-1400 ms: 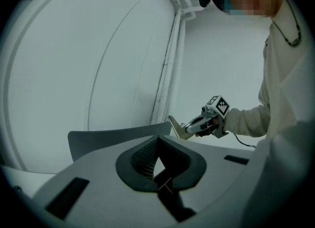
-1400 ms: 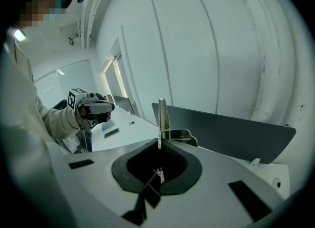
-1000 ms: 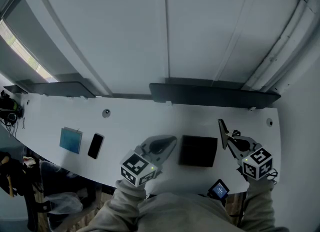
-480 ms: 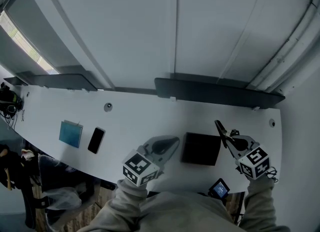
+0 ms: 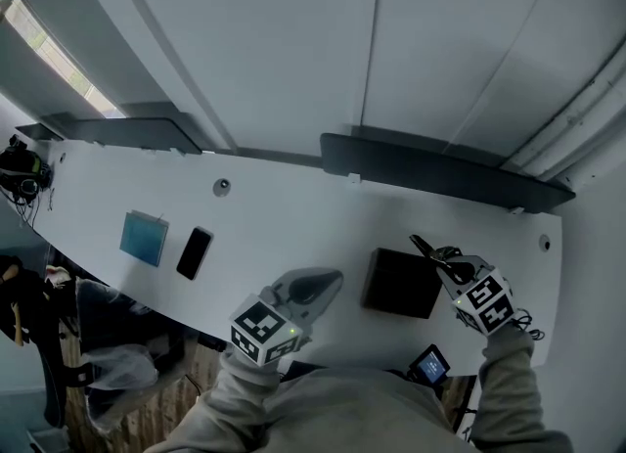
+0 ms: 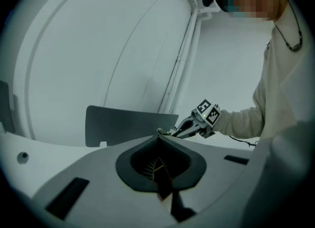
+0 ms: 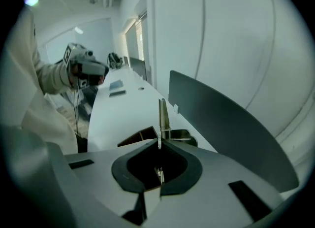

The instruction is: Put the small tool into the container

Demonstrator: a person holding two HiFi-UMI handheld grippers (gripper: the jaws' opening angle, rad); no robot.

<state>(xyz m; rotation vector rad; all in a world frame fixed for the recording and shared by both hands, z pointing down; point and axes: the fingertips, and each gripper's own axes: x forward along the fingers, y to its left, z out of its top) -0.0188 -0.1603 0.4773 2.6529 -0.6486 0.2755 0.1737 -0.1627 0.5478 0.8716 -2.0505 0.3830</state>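
Observation:
My right gripper is shut on a small slim metal tool, whose tip reaches over the right back corner of the black open container. In the right gripper view the tool stands up from the shut jaws, with the container just beyond them on the white table. My left gripper hovers left of the container, shut and empty; its tips meet in the left gripper view, and the right gripper shows past them.
A black phone and a teal pad lie on the table's left part. Dark upright panels stand along the back edge. A small device with a lit screen sits at the near edge. A headset is at the far left.
My right gripper has carried the tool left, from beside the container to over its right back corner. The left gripper has stayed where it was.

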